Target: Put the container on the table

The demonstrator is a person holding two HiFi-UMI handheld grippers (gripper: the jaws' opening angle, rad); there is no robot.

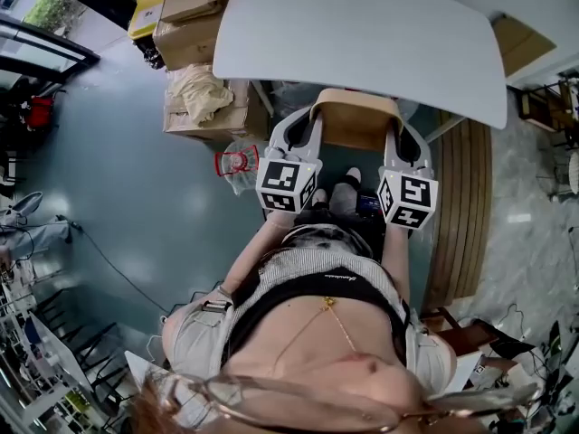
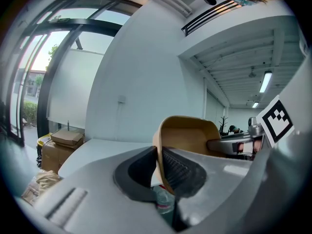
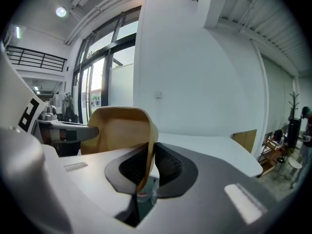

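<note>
I hold a tan, tub-shaped container [image 1: 355, 120] in the air between both grippers, just short of the near edge of the white table [image 1: 362, 34]. My left gripper [image 1: 305, 123] is shut on its left wall, my right gripper [image 1: 403, 138] on its right wall. In the left gripper view the container's thin rim [image 2: 160, 155] is pinched between the dark pads [image 2: 183, 172], and the right gripper [image 2: 234, 145] shows across it. In the right gripper view the container wall [image 3: 147, 145] runs down between the jaws, with the table [image 3: 209, 147] beyond.
Cardboard boxes [image 1: 194, 16] are stacked on the floor left of the table, with a small red-framed object [image 1: 236, 161] near them. A slatted wooden panel [image 1: 466, 206] lies on the right. A clear plastic bottle [image 2: 165, 201] shows below the jaws.
</note>
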